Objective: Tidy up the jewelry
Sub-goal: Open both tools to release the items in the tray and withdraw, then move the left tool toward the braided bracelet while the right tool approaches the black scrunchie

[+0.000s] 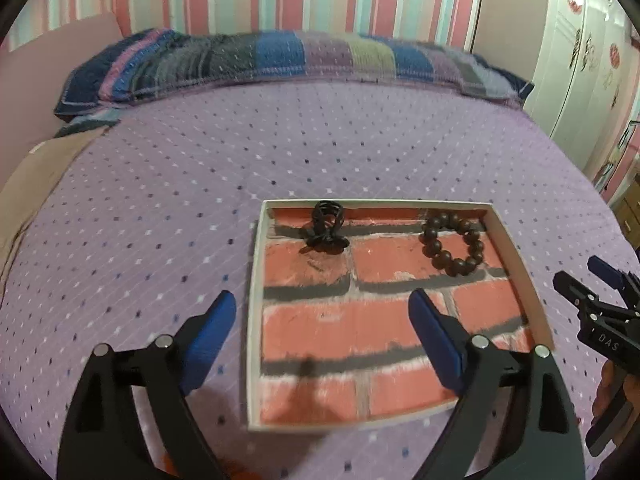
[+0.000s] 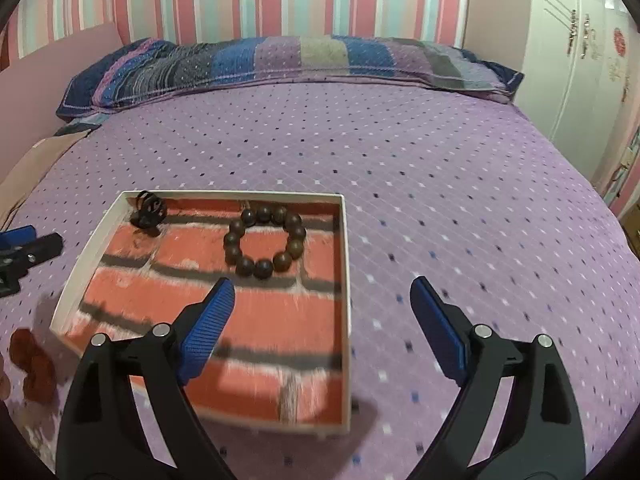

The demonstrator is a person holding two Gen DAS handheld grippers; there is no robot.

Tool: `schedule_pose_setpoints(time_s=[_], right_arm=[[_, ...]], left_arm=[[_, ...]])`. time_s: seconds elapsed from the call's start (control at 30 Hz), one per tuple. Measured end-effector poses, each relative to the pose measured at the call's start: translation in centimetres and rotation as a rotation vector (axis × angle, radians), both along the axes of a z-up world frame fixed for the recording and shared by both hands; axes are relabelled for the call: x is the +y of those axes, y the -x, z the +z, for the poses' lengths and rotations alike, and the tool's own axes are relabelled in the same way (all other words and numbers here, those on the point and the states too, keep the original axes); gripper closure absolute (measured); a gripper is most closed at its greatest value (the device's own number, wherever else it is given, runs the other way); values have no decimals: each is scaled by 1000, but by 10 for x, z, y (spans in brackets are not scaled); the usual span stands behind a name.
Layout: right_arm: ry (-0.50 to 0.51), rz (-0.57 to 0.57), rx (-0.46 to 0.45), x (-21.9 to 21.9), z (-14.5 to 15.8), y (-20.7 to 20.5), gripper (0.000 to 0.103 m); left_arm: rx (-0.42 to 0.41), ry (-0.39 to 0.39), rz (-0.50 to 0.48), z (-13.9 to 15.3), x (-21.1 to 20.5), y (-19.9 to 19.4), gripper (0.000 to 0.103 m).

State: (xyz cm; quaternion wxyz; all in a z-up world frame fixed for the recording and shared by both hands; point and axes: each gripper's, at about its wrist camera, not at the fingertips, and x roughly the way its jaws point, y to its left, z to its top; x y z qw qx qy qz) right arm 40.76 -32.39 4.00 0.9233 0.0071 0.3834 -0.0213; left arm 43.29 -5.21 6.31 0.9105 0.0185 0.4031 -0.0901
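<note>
A shallow white-rimmed tray [image 1: 516, 248] with a red brick-pattern floor lies on the purple bedspread; it also shows in the right wrist view [image 2: 344, 264]. Inside at the far end lie a black hair claw clip [image 1: 326, 228] [image 2: 148, 210] and a dark wooden bead bracelet [image 1: 452, 244] [image 2: 265, 240]. My left gripper [image 1: 322, 312] is open and empty, hovering over the tray's near left part. My right gripper [image 2: 322, 300] is open and empty, over the tray's right rim. An orange-brown furry item [image 2: 34, 364] lies on the bed left of the tray.
A striped patchwork pillow [image 1: 280, 60] lies at the bed's far end against a striped wall. A white wardrobe [image 2: 580, 60] stands at the right. The right gripper appears at the right edge of the left wrist view [image 1: 600, 304].
</note>
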Motion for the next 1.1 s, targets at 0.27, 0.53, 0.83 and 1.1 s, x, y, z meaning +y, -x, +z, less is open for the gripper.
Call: schedule_pose_setpoints(time_s=[0.27,0.53,0.83,1.1], right_arm=[[26,-10,-61,2,6,88,10],[40,-15,-97,10,0,160,10],[33,-55,-108,4,-10,215,9],[40,-97,-126,0,-23,252,9]], left_arm=[[-72,40,3,15,27,75,12],[-100,60,22,9,57,145,12],[-110,66,63,-11,83,209,11],[-100,50,50,-33,79,252,11]])
